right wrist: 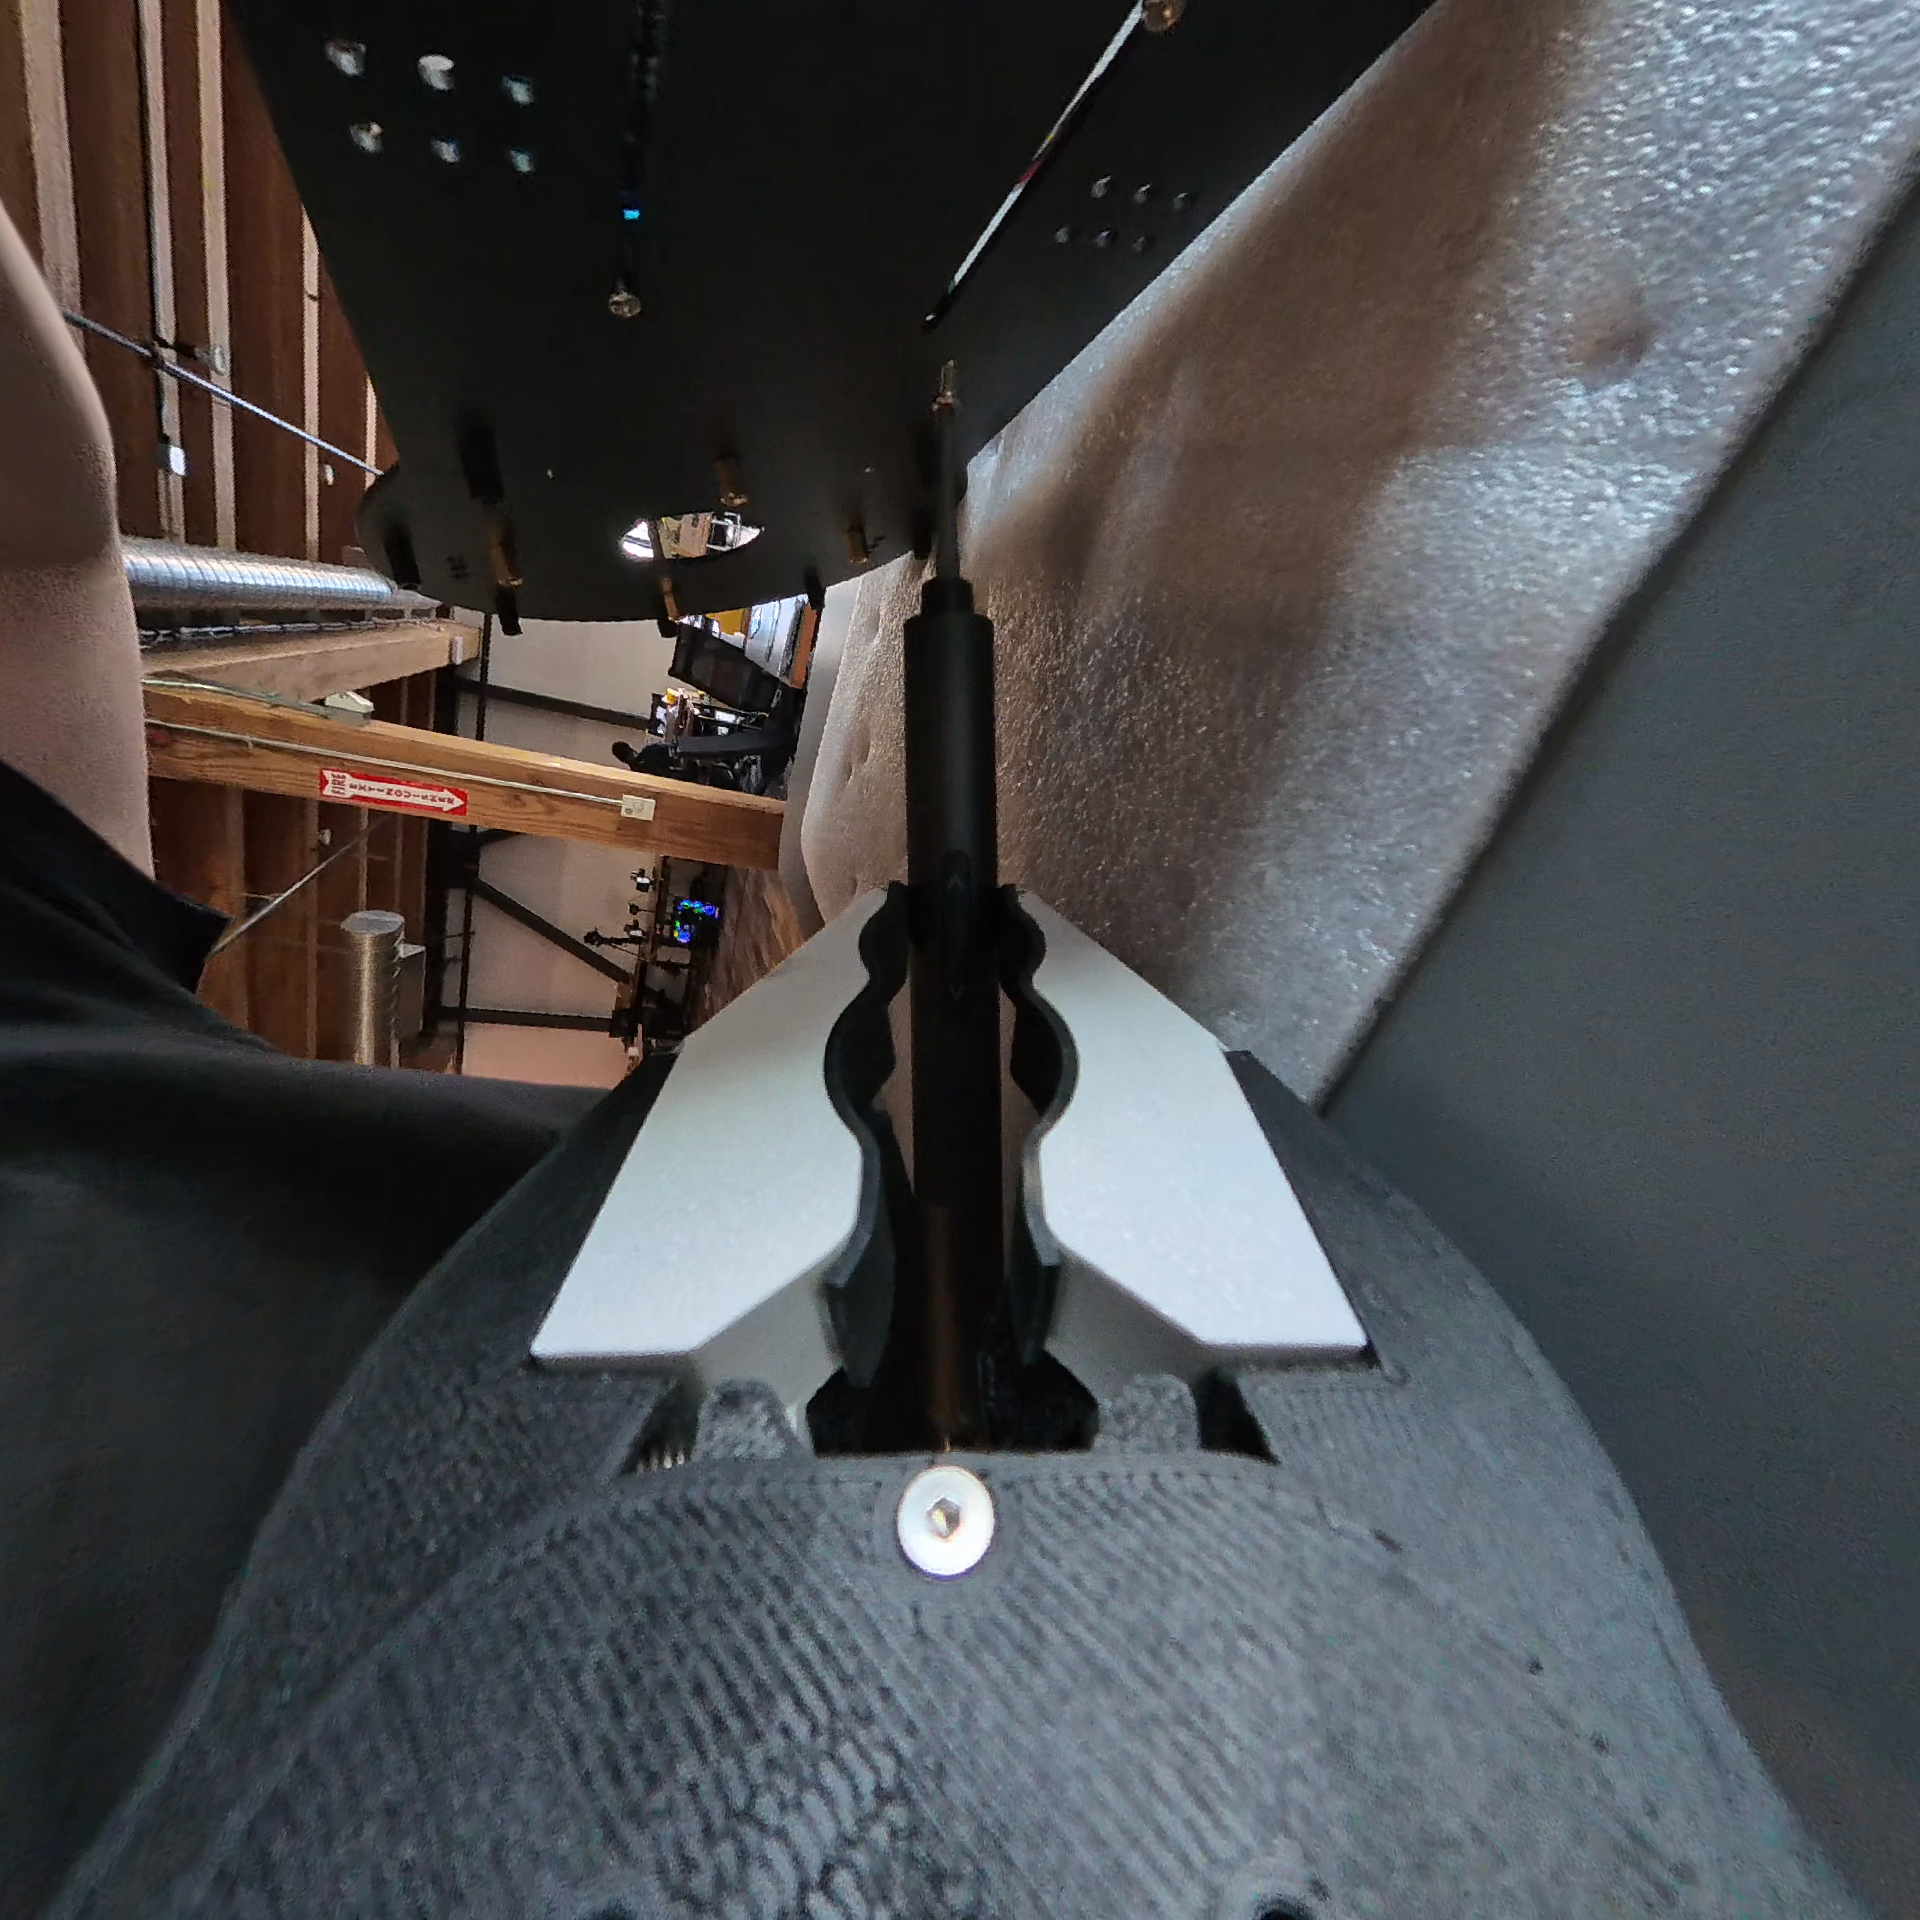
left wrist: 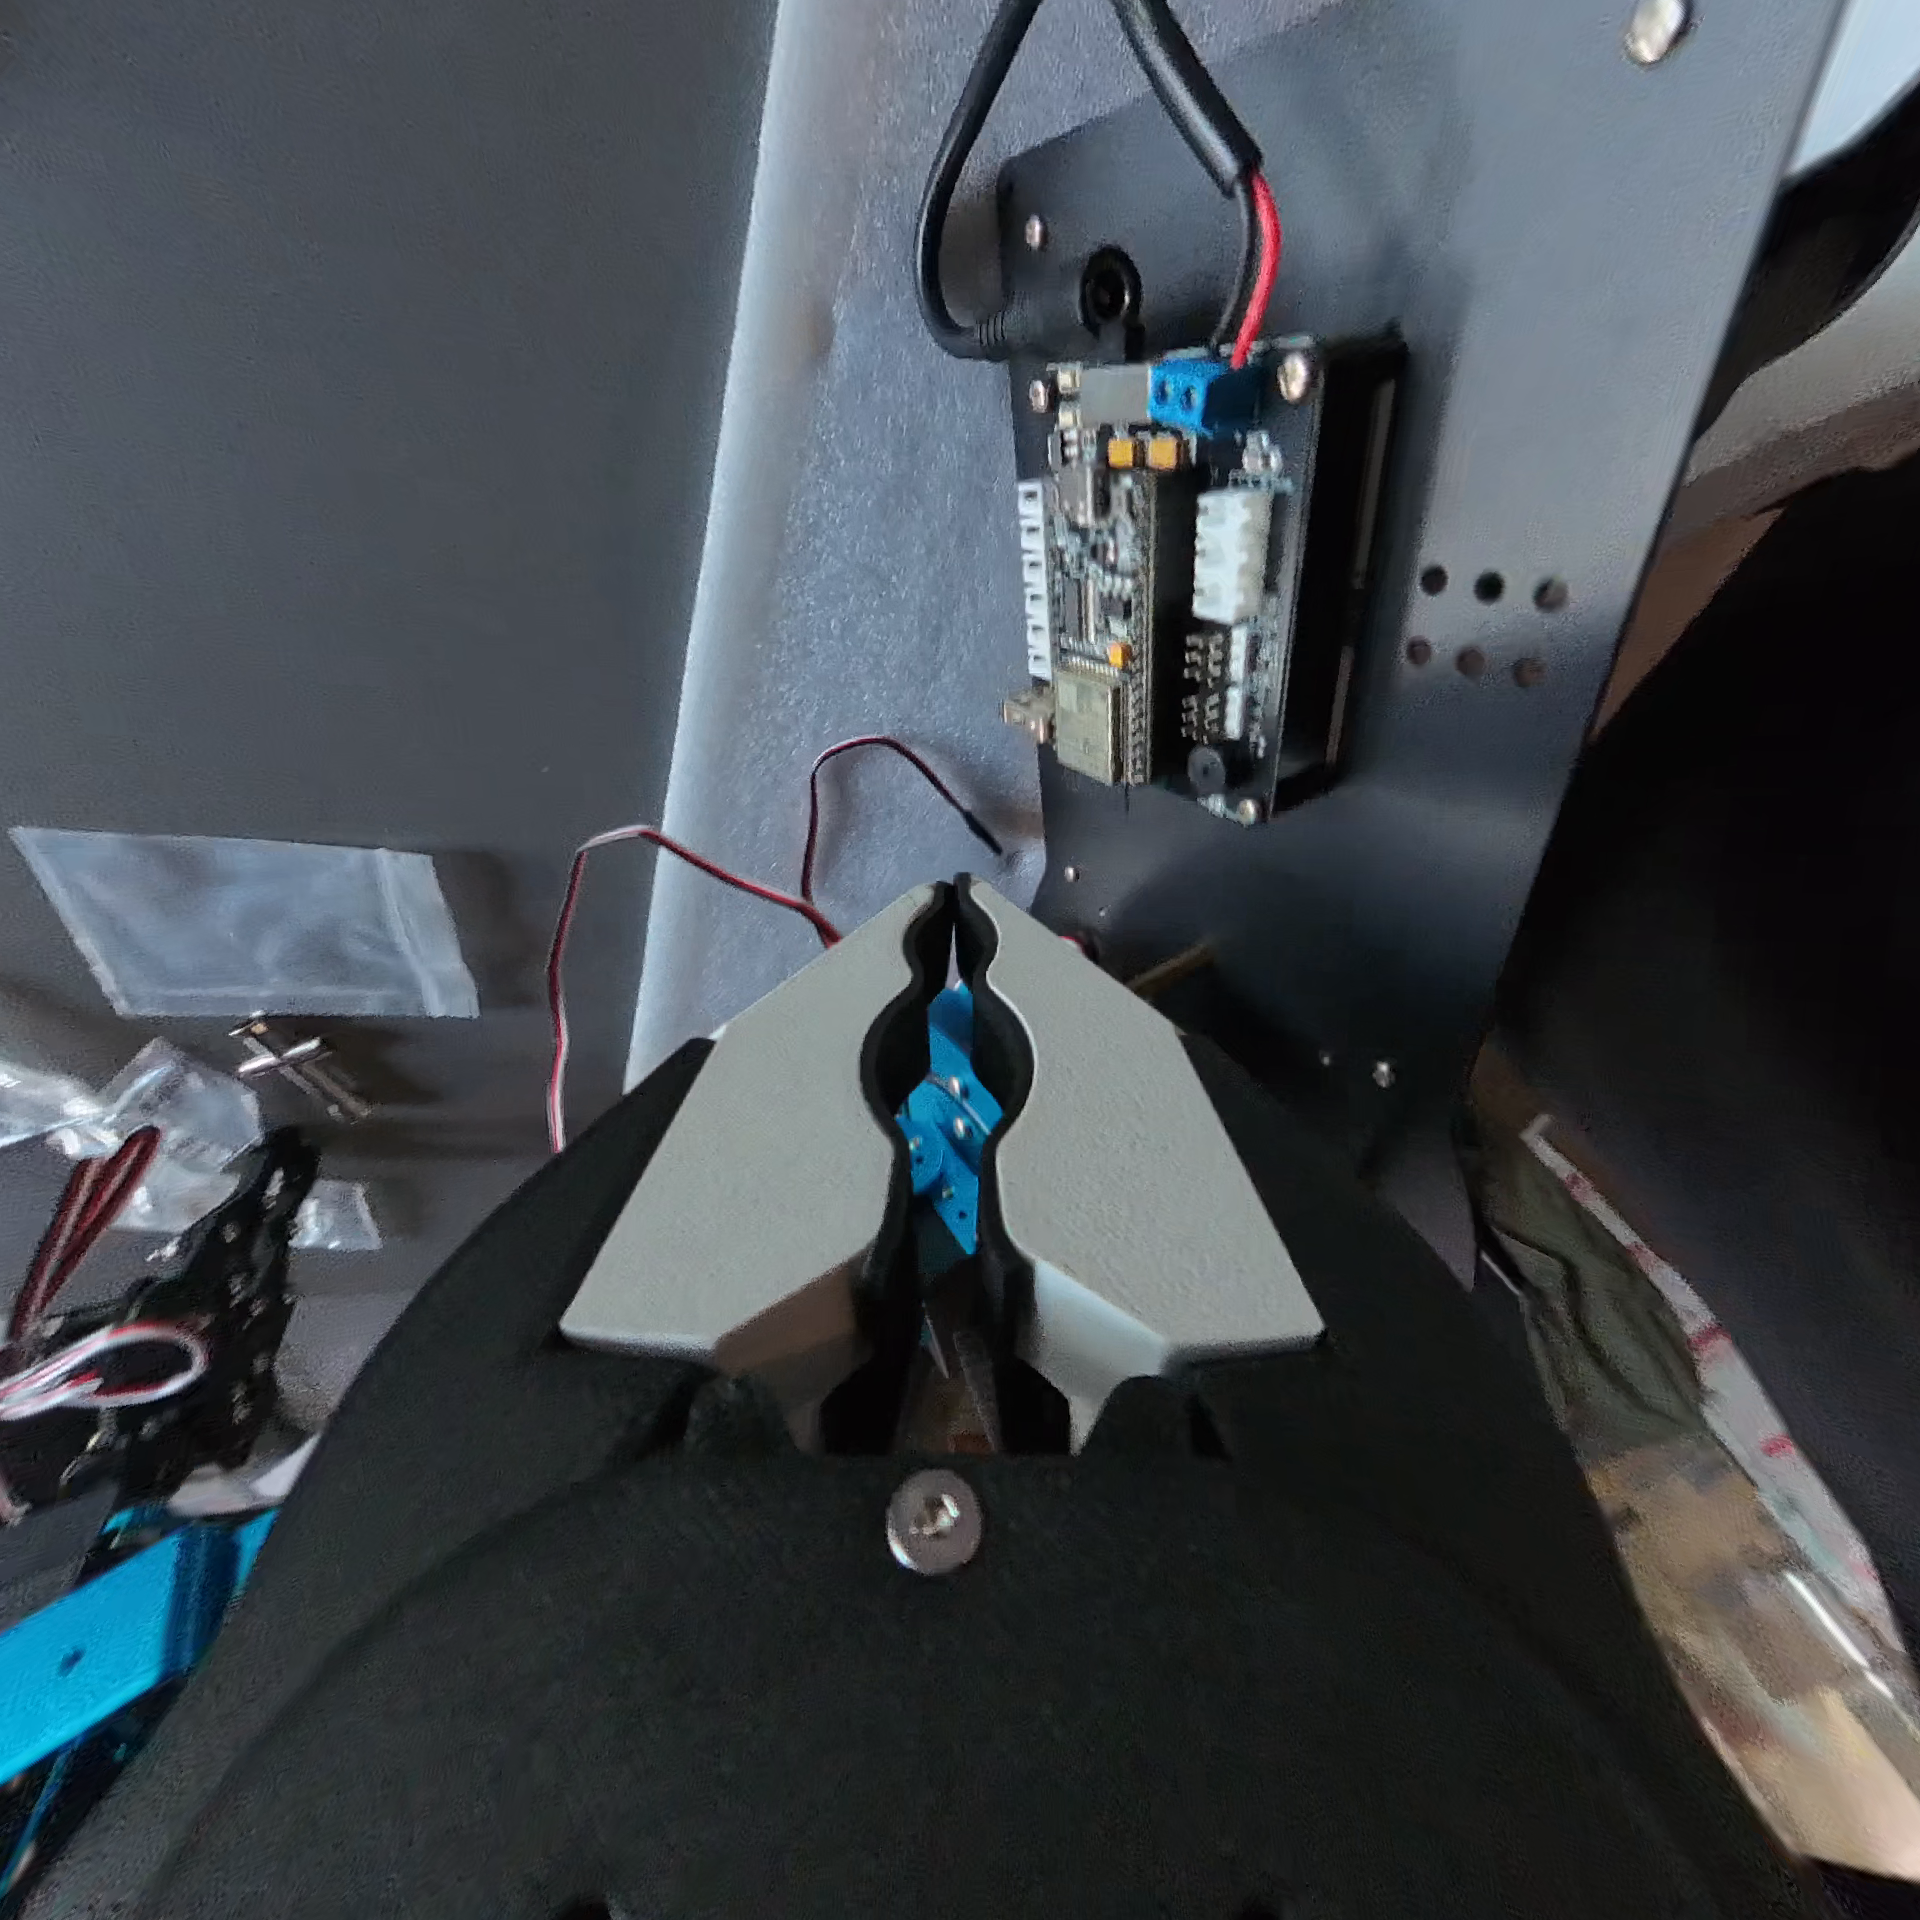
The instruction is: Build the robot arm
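Note:
My left gripper (left wrist: 957, 894) is shut on a small blue metal bracket (left wrist: 948, 1117) that shows between its jaws. Just beyond its tips stands a black metal plate (left wrist: 1455, 831) with a circuit board (left wrist: 1164, 582) screwed to it, a black cable (left wrist: 956, 208) and a red wire (left wrist: 1262, 270). My right gripper (right wrist: 951, 904) is shut on a slim black electric screwdriver (right wrist: 948, 748). The screwdriver's bit touches a small brass screw (right wrist: 945, 379) at the edge of the black plate's underside (right wrist: 665, 312), which carries several brass standoffs.
A clear zip bag (left wrist: 249, 920), loose screws (left wrist: 296, 1060), a black part with servo wires (left wrist: 156, 1340) and a blue bracket (left wrist: 94, 1642) lie at the left. White foam (right wrist: 1351, 520) lies under the plate. A person's dark sleeve (right wrist: 156, 1247) is at the right wrist view's left. My hands' fingertips stand some 15 cm from each other.

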{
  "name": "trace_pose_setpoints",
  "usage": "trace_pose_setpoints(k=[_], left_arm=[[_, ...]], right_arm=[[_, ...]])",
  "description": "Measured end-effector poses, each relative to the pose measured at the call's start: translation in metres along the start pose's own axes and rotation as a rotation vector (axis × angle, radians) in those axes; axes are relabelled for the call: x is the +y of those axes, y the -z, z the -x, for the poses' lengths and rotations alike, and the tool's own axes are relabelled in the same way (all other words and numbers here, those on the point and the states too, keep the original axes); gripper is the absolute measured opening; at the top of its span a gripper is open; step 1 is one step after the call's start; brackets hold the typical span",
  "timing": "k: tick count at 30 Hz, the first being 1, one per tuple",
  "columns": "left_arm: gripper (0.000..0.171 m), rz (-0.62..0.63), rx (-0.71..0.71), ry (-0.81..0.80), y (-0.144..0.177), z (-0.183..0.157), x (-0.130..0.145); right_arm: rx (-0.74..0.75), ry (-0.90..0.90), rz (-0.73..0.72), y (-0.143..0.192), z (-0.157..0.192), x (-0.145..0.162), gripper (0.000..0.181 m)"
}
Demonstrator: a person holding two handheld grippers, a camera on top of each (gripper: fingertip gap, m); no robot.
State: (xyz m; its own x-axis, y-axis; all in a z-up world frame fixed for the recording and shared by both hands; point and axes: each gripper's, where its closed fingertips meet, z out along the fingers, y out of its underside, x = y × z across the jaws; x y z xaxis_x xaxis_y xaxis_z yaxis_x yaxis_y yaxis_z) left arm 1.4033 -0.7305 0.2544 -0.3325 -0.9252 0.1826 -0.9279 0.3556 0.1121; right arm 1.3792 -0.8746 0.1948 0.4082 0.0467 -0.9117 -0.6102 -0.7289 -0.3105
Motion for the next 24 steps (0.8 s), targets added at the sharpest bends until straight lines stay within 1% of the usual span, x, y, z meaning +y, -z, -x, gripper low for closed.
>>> trace_pose_setpoints(k=[3,7,9,11,14,20,24], left_arm=[[0.0,0.045,0.059,0.063,-0.012,0.006,-0.004],[0.0,0.066,0.229,0.189,-0.023,0.004,-0.004],[0.0,0.077,0.289,0.209,-0.029,0.003,-0.003],[0.0,0.081,0.32,0.233,-0.035,0.003,-0.003],[0.0,0.079,0.417,0.274,-0.039,-0.006,-0.007],[0.0,0.09,0.506,0.317,-0.047,-0.013,-0.009],[0.0,0.067,0.549,0.344,-0.049,-0.015,-0.012]], right_arm=[[-0.001,-0.012,-0.005,0.0,0.0,-0.001,0.016],[-0.005,-0.017,0.011,0.0,-0.001,0.0,0.016],[-0.004,-0.016,0.019,-0.001,-0.001,0.0,0.016],[-0.005,-0.018,0.025,-0.001,-0.001,0.0,0.016],[-0.011,-0.026,0.023,-0.001,-0.001,-0.001,0.016],[-0.012,-0.03,0.021,-0.001,0.0,-0.001,0.016],[-0.008,-0.031,0.023,-0.001,-0.001,-0.001,0.016]])
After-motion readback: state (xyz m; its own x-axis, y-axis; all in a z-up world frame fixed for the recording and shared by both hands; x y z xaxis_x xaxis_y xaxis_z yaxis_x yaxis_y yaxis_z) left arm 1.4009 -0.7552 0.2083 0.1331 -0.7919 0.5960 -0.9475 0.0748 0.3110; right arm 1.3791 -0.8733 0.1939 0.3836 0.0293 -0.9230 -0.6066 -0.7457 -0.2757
